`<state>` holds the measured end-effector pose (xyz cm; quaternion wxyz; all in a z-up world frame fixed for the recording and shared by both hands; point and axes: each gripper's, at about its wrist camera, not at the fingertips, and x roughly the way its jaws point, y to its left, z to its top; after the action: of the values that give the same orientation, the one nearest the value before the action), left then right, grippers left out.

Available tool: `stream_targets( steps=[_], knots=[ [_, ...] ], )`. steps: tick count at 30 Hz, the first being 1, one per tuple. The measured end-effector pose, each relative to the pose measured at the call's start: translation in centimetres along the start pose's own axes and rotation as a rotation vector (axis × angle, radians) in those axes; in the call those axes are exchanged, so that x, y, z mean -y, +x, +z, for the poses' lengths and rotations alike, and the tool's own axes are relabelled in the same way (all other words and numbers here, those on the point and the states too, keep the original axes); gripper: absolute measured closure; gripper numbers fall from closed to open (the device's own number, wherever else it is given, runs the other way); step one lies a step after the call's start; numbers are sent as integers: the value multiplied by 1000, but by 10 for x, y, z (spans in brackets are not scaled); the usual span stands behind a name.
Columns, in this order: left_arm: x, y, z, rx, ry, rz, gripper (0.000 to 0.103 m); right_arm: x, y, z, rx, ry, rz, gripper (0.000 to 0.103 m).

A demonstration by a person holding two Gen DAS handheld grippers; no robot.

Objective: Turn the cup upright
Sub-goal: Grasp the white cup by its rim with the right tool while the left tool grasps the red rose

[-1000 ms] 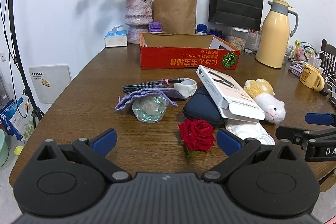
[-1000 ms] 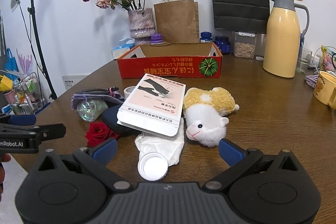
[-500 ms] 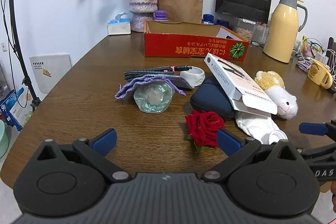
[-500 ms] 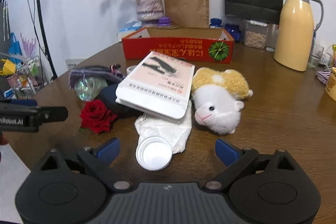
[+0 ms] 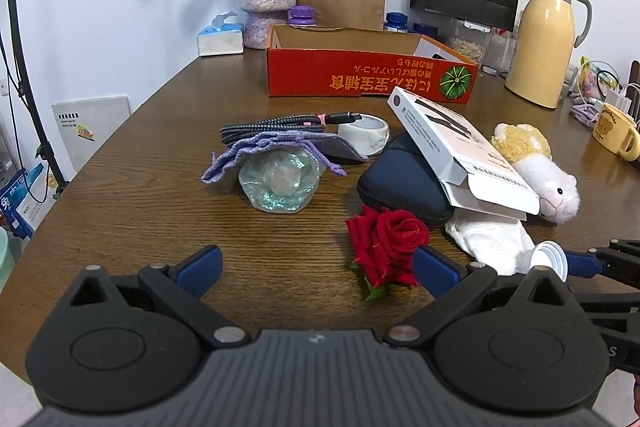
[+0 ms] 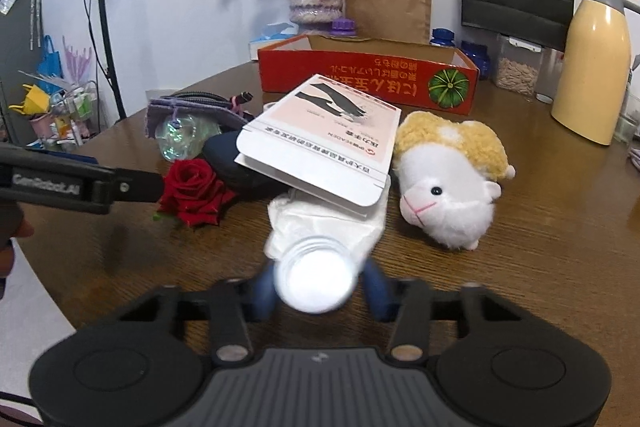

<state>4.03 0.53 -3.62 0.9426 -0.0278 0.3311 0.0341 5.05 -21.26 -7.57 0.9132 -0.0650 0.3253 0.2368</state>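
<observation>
Right gripper (image 6: pixel 318 289) — jaws clamped on the white cup (image 6: pixel 315 277), which lies on its side; left gripper (image 5: pixel 316 267) — jaws apart, empty.

The table (image 5: pixel 132 203) is dark brown wood with a visible grain and a faint sheen. The cup (image 6: pixel 316 277) looks like smooth white plastic beside a crumpled white cloth (image 6: pixel 320 217), while the toy (image 6: pixel 448 179) is fluffy plush. The red box (image 5: pixel 372 79) is matt cardboard.
</observation>
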Motion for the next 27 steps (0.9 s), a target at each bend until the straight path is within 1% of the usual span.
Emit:
stream_targets(
  steps=[11,21,24,26,27],
  knots=[
    [17,19,6,-16,23,-5,0,10,-11,-1,48,4,35,64],
    [35,34,8,-23,50,9,0,26,-12,1,70,44,22,64],
    [39,34,8,-18,67,12,4,29,-12,1,71,49,21,64],
    [41,35,7,-20,75,10,9,31,-11,1,71,50,22,64],
    [42,34,7,-22,78,9,14,31,-10,1,71,50,22,64]
  ],
)
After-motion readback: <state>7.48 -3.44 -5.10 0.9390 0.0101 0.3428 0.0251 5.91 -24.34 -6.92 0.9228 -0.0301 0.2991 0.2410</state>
